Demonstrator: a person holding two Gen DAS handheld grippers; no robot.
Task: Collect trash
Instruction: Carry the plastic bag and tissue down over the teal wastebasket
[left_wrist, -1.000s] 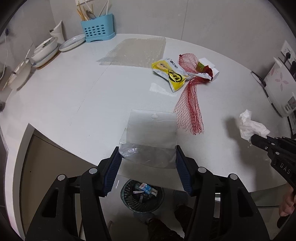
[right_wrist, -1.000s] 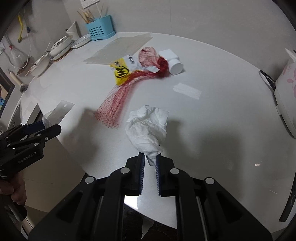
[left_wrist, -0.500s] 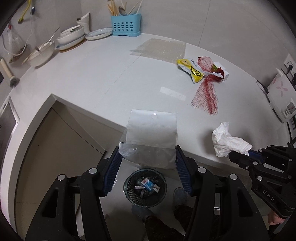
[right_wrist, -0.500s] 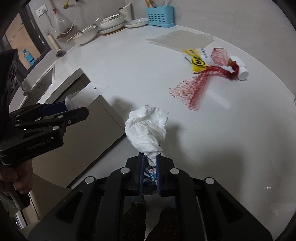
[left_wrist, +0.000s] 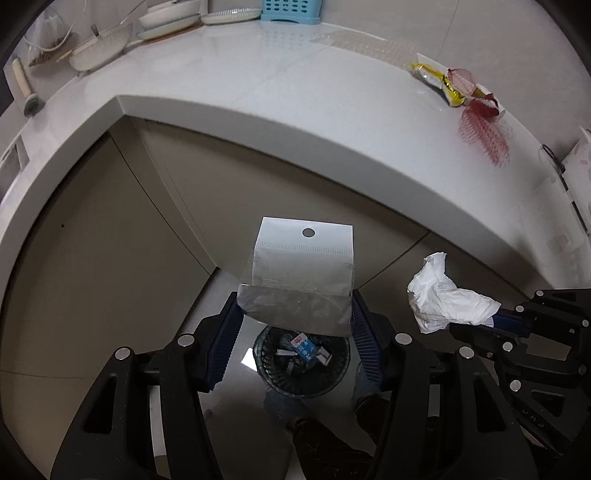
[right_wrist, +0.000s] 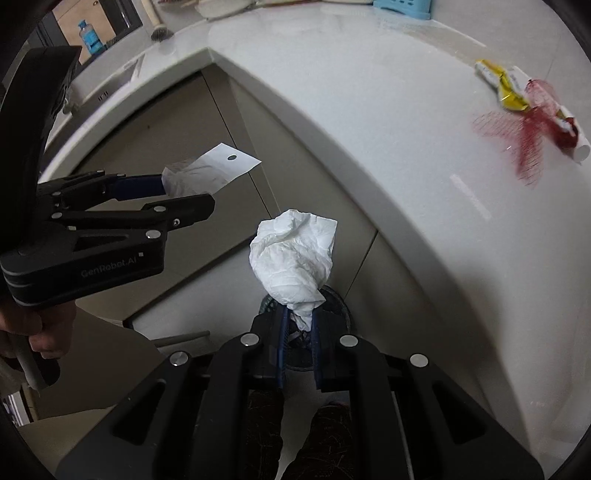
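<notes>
Clear plastic bag (left_wrist: 299, 284): pinched at its crumpled lower end between the blue pads of the left gripper (left_wrist: 295, 328); its flat white header with a punched hole stands up beyond the fingertips. Held off the counter, directly above the bin.
Left gripper state: jaws set partway apart, pressing on the two sides of the bag.
White tissue (right_wrist: 293, 258): crumpled wad, its twisted tail nipped between the pads of the right gripper (right_wrist: 300, 332); the bulk stands out past the fingertips, over the bin's rim.
Right gripper state: jaws pressed nearly together on the tissue tail.
Relative position: in the left wrist view the tissue (left_wrist: 443, 299) hangs to the right of the bag, apart from it.
Hand (right_wrist: 40, 332): grips the left gripper's handle at the frame's lower left edge.
Bin (left_wrist: 301, 363): dark round mesh basket on the pale floor below both grippers; holds a blue-and-white carton and small scraps.
Counter (left_wrist: 295, 107): white, curved edge, beige cabinet fronts beneath.
Remaining trash on counter: yellow wrapper (right_wrist: 506, 90) touching red mesh netting (right_wrist: 524, 144); well away from both grippers.
Far edge: blue utensil caddy (left_wrist: 290, 9) and white dishes (left_wrist: 166, 18) along the wall.
</notes>
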